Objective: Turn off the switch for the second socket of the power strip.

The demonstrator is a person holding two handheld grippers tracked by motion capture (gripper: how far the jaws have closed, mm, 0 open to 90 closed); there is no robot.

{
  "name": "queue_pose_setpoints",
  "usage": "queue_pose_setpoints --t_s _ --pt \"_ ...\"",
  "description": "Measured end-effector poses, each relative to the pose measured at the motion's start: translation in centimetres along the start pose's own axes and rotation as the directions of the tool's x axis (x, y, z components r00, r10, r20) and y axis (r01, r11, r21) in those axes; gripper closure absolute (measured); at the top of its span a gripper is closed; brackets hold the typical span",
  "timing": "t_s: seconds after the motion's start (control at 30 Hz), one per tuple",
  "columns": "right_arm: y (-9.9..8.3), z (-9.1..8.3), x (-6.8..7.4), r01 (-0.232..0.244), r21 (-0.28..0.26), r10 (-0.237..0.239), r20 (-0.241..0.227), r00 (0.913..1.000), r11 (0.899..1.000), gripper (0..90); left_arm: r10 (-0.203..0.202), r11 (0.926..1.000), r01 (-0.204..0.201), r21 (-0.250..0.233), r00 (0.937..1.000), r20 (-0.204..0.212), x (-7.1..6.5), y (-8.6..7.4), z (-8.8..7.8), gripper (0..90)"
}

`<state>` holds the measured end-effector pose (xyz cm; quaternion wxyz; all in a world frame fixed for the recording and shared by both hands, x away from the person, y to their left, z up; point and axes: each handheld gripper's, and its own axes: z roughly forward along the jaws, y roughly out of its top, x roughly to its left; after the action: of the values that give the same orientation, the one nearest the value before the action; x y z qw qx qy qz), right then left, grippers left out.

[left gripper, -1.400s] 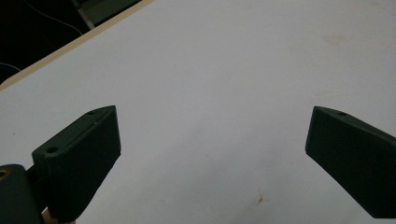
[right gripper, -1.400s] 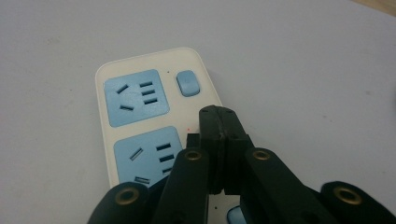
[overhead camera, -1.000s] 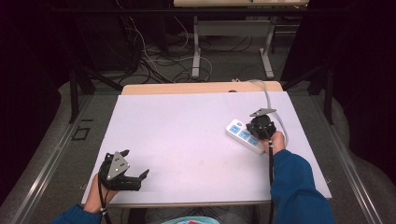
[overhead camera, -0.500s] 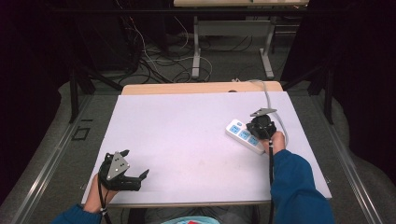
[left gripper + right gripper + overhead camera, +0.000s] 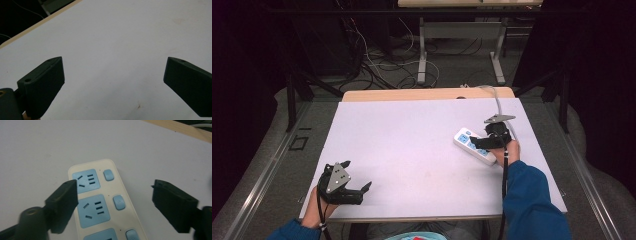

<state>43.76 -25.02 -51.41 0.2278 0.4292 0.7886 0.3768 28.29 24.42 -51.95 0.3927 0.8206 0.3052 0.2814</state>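
Right gripper view | power strip (image 5: 105, 202) between spread right gripper (image 5: 112, 202) jaws

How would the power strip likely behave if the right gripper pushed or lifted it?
The power strip looks like rigid, smooth plastic, so it would probably slide, not roll. Its cable trails off the far edge and may tug. The right gripper is open above it.

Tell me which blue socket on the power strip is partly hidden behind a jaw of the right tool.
The socket at the strip's rounded end: the tool's left jaw covers its lower left corner. The middle socket beside that jaw shows all its slots.
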Motion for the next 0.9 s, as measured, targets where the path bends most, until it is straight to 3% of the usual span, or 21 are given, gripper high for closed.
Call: queue_pose_setpoints --t_s 0.33,0.9 --pt "-0.1 -1.1 0.3 -0.011 -0.004 0.011 -0.042 0.9991 1.000 0.0 0.000 1.0000 0.000 0.000 1.0000 0.000 0.1 0.0 0.0 3.3" --pt "-0.7 -3.2 1.7 0.024 -0.012 -0.024 -0.066 0.9975 1.000 0.0 -0.001 1.0000 0.001 0.003 1.0000 -0.002 0.0 0.0 0.0 3.3"
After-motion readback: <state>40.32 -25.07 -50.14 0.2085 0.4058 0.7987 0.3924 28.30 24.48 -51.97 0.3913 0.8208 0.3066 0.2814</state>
